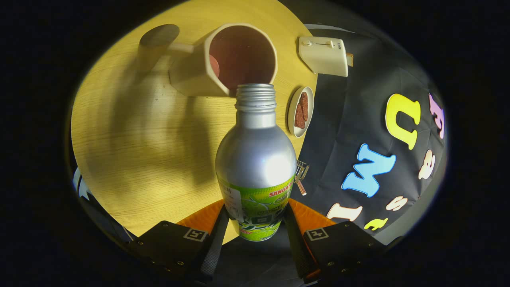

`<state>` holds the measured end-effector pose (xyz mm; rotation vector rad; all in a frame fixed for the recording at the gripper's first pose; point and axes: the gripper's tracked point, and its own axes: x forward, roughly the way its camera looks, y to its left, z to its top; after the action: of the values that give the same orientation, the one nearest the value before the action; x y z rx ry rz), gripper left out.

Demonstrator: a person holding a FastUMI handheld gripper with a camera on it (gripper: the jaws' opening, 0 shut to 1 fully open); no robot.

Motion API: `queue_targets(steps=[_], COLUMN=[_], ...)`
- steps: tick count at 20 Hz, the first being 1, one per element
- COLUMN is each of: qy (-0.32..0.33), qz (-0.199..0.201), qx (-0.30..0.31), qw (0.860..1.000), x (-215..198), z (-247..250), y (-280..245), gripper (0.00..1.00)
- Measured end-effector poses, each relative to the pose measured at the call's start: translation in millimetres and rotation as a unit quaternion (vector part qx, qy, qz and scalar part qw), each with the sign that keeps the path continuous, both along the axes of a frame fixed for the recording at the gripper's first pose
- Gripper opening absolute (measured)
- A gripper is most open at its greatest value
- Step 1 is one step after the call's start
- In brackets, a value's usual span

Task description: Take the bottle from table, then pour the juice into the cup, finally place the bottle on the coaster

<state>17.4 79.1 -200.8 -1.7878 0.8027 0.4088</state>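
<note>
Now tool (255, 223) clamps bottle (256, 159), mouth at cup (223, 59).
Dish (301, 111), toaster (323, 55), fork (301, 175) beside; wooden surface (131, 151).

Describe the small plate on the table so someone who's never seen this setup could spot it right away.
Start at the round wooden table and find the big cream cup that the bottle, held in the gripper, points at. Just beside the bottle's neck, near the table's edge, sits the small plate. It alone holds brown pieces of food; the nearby cream toaster is boxy.
</note>
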Motion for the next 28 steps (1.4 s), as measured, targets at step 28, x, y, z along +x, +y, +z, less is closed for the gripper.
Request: queue_targets(steps=[28], qy=[0.016], qz=[0.028], qx=[-0.063], qw=[0.998], x=[4.5], z=[21.2], y=[2.4], gripper=[0.75])
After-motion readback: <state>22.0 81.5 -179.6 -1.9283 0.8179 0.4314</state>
